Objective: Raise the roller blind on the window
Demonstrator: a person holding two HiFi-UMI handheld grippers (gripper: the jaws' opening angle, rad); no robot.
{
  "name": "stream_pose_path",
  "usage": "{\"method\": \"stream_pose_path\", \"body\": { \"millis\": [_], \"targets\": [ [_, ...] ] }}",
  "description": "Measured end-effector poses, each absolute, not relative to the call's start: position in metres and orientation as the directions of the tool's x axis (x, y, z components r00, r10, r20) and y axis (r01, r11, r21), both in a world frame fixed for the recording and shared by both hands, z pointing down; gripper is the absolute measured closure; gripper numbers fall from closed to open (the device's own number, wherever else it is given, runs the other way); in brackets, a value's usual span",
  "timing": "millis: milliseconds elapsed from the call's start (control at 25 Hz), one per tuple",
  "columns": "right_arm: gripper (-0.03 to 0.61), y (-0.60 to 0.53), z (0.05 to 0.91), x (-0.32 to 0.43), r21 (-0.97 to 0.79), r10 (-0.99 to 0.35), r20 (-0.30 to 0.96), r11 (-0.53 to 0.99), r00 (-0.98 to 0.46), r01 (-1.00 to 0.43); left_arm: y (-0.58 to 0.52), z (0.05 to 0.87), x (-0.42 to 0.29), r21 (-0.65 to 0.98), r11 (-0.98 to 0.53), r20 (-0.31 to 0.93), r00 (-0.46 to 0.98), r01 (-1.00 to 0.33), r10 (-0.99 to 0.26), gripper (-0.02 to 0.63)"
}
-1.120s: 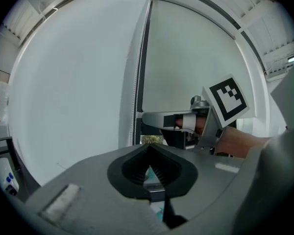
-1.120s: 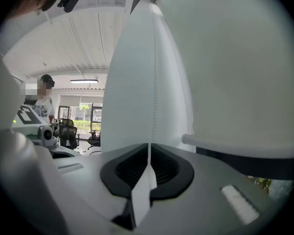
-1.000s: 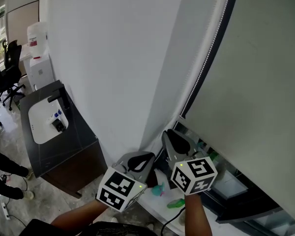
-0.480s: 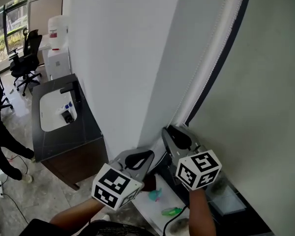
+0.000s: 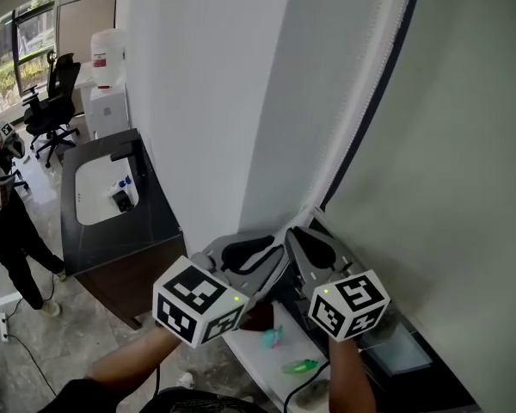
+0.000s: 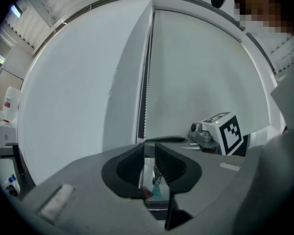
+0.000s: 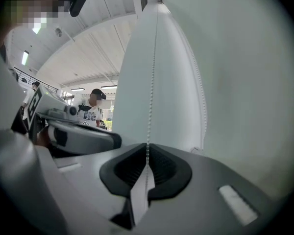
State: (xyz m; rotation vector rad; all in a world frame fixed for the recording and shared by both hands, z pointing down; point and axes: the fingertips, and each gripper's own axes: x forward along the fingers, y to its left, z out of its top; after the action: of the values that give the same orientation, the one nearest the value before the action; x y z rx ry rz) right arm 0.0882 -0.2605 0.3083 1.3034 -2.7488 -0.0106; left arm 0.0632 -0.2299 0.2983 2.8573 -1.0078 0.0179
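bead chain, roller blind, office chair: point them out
bead chain (image 7: 150, 102), right gripper view, beads above the jaws
roller blind (image 5: 464, 188), head view, bare fabric at right
office chair (image 5: 62, 76), head view, its backrest

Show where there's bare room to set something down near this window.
Free: the strip of dark countertop between the white basin and the white wall. Crowded: the narrow white sill below the grey roller blind, with a small teal thing and a green one; the basin holds small items too.
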Motion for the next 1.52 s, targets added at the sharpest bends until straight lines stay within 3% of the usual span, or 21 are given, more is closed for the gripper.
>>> {"method": "stream_pose_path", "body": {
  "millis": [600, 680, 1000, 1240, 1520],
  "targets": [
    [0.558, -0.216, 0.322, 0.109, 0.073, -0.816, 0.159, 0.570, -0.555, -0.818, -0.229, 0.227, 0.117, -0.004, -0.860, -0.029, 0.859, -0.511, -0.510, 0.525],
    [0.557, -0.216, 0.325, 0.107, 0.074, -0.818, 0.161, 0.568, -0.552, -0.820, -0.231, 0.228, 0.115, -0.006, -0.861, -0.042, 0.860, -0.509, -0.509, 0.601],
    [0.555, -0.204, 0.323, 0.104, 0.058, -0.796, 0.177, 0.596, -0.579, -0.801, -0.228, 0.232, 0.121, -0.011, -0.901, 0.021, 0.900, -0.435, -0.435, 0.603],
    [0.535, -0.201, 0.246, 0.132, -0.156, -0.797, -0.066, 0.603, -0.601, -0.782, -0.235, 0.244, 0.107, 0.051, -0.901, 0.097, 0.900, -0.431, -0.425, 0.601],
    [0.489, -0.223, 0.187, 0.111, -0.015, -0.777, -0.103, 0.625, -0.621, -0.780, -0.227, 0.315, 0.109, 0.109, -0.898, 0.178, 0.897, -0.427, -0.405, 0.601]
  ]
}}
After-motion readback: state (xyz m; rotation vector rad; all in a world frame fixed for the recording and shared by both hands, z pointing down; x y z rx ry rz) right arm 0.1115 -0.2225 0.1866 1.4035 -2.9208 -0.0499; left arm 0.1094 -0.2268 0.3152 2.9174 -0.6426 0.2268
